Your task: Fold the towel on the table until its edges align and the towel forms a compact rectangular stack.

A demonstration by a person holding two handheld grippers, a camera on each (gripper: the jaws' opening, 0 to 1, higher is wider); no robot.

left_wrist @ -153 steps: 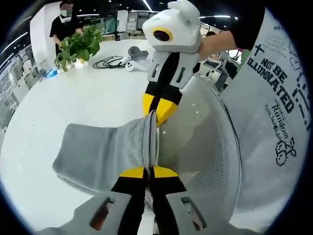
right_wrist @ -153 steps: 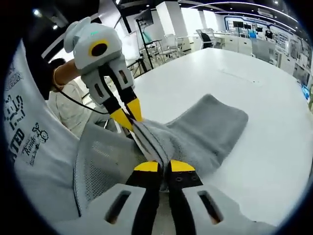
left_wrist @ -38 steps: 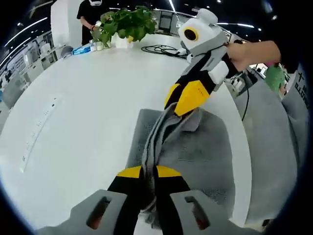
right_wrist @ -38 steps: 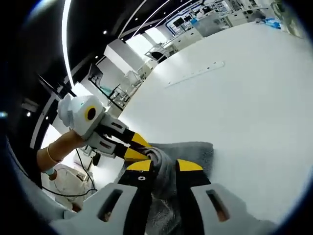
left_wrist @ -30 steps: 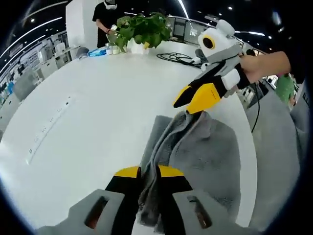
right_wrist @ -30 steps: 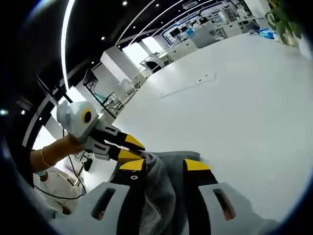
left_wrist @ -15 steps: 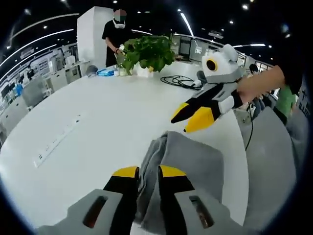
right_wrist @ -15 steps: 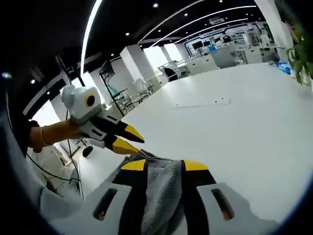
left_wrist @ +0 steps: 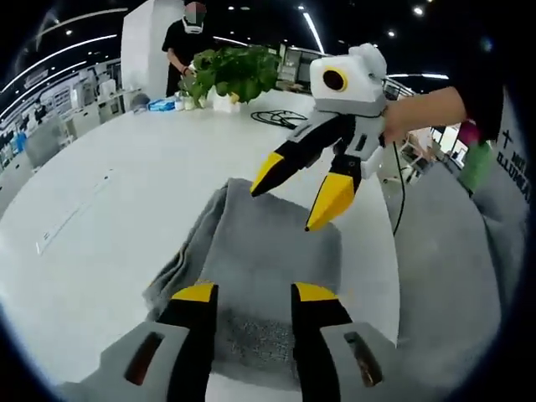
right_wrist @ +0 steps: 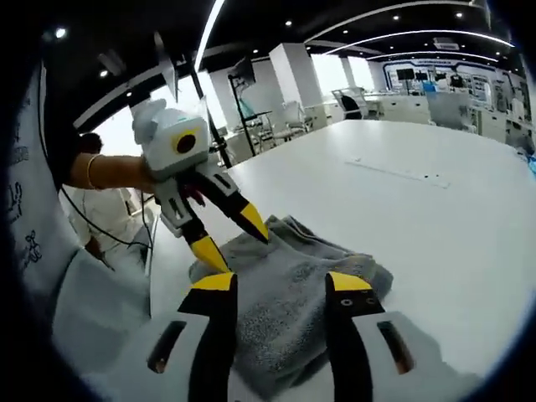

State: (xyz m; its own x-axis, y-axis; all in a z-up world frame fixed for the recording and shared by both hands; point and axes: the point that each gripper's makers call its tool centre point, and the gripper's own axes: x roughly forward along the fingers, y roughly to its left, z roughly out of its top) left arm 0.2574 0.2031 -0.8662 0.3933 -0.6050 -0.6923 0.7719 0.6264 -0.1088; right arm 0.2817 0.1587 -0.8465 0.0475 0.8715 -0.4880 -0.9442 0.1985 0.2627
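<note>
Table (left_wrist: pixel 109 193): broad white top; the towel lies near the edge closest to the person, with bare surface stretching away beyond it.

Towel (left_wrist: pixel 251 276): grey, lying flat on the table as a folded rectangle, and seen again in the right gripper view (right_wrist: pixel 293 293). One long side shows loose, bunched layers (left_wrist: pixel 188 251), so the edges do not look fully aligned.

Long axis: in the left gripper view it runs straight away from the camera, from the left gripper toward the right one.

Left gripper (left_wrist: pixel 247 293): jaws spread, holding nothing, poised over the towel's near end.

Right gripper (right_wrist: pixel 280 285): jaws spread, holding nothing, above the opposite end; in the left gripper view it hangs just over the far part (left_wrist: pixel 297 197).

Key relation: the two grippers face each other along the towel's length, each nearest its own short end.

Judgement: either the next fold brings one short end toward the other, or the bunched side needs squaring first.
</note>
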